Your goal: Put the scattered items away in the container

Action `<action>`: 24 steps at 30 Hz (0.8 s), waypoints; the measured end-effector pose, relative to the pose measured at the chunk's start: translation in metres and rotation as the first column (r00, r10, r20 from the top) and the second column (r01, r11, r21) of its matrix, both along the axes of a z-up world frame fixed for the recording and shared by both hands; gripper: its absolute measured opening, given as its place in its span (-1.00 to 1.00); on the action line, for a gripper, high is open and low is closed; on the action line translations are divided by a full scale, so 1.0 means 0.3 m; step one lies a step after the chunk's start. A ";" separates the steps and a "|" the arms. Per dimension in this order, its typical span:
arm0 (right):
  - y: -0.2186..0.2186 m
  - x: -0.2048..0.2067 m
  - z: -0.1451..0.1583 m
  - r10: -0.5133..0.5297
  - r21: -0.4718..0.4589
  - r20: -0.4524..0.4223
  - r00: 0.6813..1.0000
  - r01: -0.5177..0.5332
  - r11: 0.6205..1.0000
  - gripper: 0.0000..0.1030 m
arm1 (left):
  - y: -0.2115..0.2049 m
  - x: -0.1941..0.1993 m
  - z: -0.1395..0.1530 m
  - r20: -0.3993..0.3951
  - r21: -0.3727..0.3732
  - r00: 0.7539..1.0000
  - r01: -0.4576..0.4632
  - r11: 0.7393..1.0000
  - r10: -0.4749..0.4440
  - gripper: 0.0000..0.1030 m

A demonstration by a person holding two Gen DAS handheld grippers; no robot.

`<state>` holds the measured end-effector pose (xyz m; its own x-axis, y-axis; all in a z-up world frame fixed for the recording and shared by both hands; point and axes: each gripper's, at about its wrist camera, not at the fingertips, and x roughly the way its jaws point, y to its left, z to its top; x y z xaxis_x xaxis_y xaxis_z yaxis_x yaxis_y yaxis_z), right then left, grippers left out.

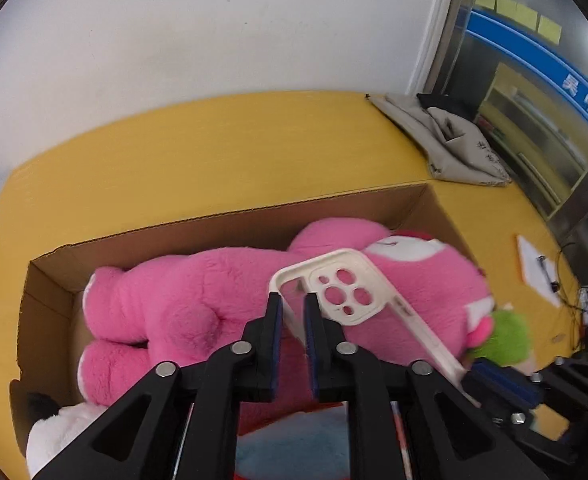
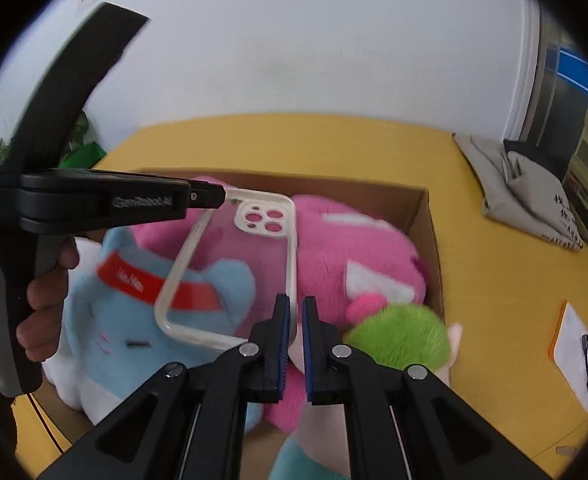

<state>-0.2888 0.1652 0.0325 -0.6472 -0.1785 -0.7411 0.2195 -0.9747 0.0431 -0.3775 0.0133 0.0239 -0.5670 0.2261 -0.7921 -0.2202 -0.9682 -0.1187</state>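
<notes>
Over the cardboard box [image 1: 230, 216], both claws tilt down, gripping a phone case [image 2: 230, 264].

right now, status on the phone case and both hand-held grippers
Left hand-held gripper, right hand-held gripper: both shut on phone case. Case above cardboard box, not yet in. Pink plush directly beneath.
</notes>
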 end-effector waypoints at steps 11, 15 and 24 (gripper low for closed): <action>0.066 0.220 0.129 -0.020 -0.045 -0.117 0.993 0.015 0.999 0.56 | -0.130 0.354 0.261 -0.212 0.069 0.973 -0.073 0.995 0.086 0.83; 0.075 0.363 0.165 -0.011 -0.056 -0.141 0.990 0.004 0.998 0.56 | -0.182 0.571 0.309 -0.278 0.065 0.952 -0.116 0.991 0.130 1.00; 0.003 0.597 0.170 -0.004 -0.038 -0.193 0.981 -0.003 0.999 0.56 | -0.278 1.015 0.235 -0.346 0.114 0.892 -0.267 0.957 0.290 0.99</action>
